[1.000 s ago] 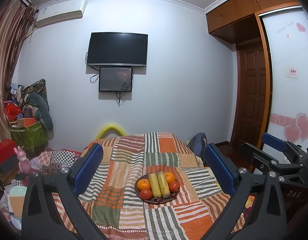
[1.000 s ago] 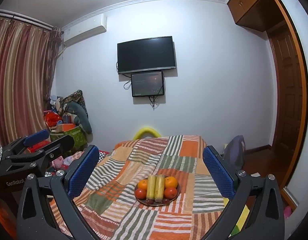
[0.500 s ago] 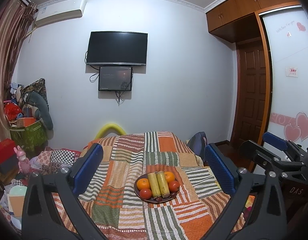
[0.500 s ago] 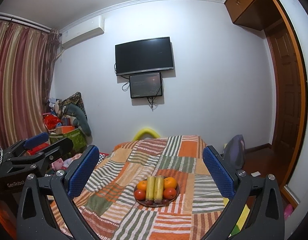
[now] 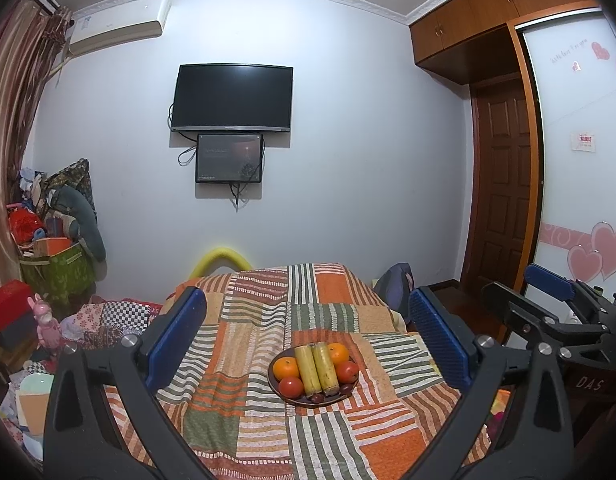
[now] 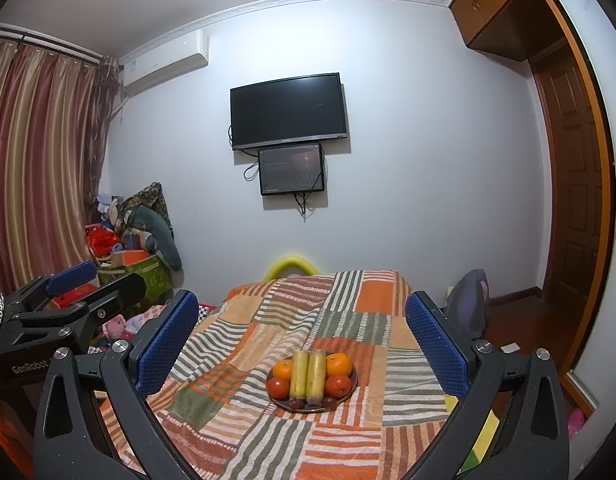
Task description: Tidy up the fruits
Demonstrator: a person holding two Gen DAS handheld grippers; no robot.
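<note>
The fruit sits on a dark round plate [image 6: 349,394] near the middle of the bed, well ahead of both grippers. Two pale yellow-green cylinders [image 6: 308,374], smooth and waxy-looking, perhaps cut cane or corn, I cannot tell which, lie side by side down the middle. An orange [image 6: 284,369] and a second orange [image 6: 339,364] flank them at the far end, two red tomato-like fruits [image 6: 278,387] sit nearer, and a few small dark round ones [image 6: 295,403] line the near rim.

I would judge the cylinders stiff and fairly heavy, best pinched across the middle of their length. The oranges look firm with a dimpled skin that should grip well, taken across the widest part. The red ones look glossy, softer and easier to bruise or let slip. The small dark ones would roll.

Under the plate is a soft, striped patchwork blanket [image 6: 347,320], so the plate may tip if pressed.

The left gripper [image 5: 308,344] and the right gripper [image 6: 302,340] hang above the bed, each with its jaws spread wide and holding nothing, blue textured pads [image 6: 166,344] facing inward.
</note>
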